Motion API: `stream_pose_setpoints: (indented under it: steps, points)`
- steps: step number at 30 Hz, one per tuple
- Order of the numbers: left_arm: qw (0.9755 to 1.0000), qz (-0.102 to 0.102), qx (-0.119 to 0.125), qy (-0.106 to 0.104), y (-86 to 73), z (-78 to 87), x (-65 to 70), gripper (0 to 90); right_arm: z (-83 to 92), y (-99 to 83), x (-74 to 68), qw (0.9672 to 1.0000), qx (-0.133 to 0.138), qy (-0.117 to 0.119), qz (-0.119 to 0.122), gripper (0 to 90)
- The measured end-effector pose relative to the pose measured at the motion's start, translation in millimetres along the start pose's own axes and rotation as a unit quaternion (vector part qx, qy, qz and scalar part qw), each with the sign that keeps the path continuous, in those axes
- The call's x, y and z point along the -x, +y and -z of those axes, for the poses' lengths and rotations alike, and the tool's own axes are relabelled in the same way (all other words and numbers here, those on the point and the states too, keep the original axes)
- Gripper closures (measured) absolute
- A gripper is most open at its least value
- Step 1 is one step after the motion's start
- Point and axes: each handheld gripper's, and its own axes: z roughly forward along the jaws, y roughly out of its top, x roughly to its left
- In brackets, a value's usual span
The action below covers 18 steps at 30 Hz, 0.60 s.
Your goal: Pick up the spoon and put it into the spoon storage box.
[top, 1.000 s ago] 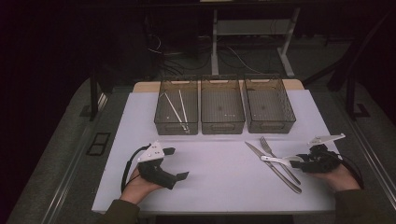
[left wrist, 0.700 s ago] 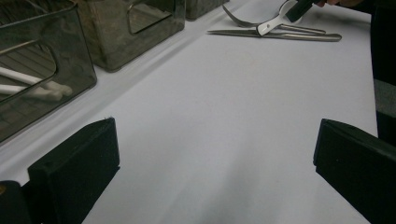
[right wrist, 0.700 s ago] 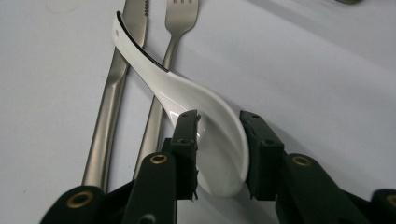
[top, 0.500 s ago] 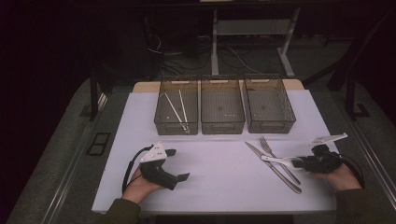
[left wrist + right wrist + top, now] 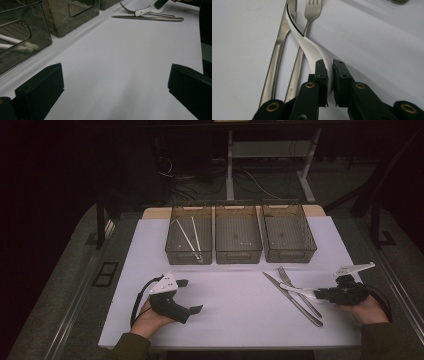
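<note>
Fingers of the right gripper (image 5: 330,75) have just been closing and are clamped on the white spoon's (image 5: 312,50) handle, above the knife (image 5: 277,57) and fork (image 5: 305,37) on the worktop (image 5: 225,305). Left gripper (image 5: 186,296) fingers are spread wide, with nothing grasped.

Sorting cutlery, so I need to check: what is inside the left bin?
The left bin holds two white chopsticks lying lengthwise. Its tinted walls blur the floor; I cannot tell whether anything smaller lies there.

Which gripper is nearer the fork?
Right. The right gripper, jaws just closed on a white spoon, sits right beside the fork; the left gripper rests open across the table, far from it.
</note>
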Motion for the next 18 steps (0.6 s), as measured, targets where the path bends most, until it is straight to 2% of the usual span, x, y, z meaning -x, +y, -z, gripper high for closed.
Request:
stream_pose_setpoints:
  steps: [8, 18]
  points:
    - [1.0000, 0.001, 0.001, 0.000, 0.1, 0.6, -0.3, 0.0, 4.7, 0.7, 1.4, 0.9998, 0.011, -0.014, -0.006, 82.7]
    - [1.0000, 0.000, 0.001, 0.000, 0.3, 0.9, -0.4, 0.0, 18.9, 3.5, 1.8, 0.9982, 0.056, -0.016, -0.017, 82.8]
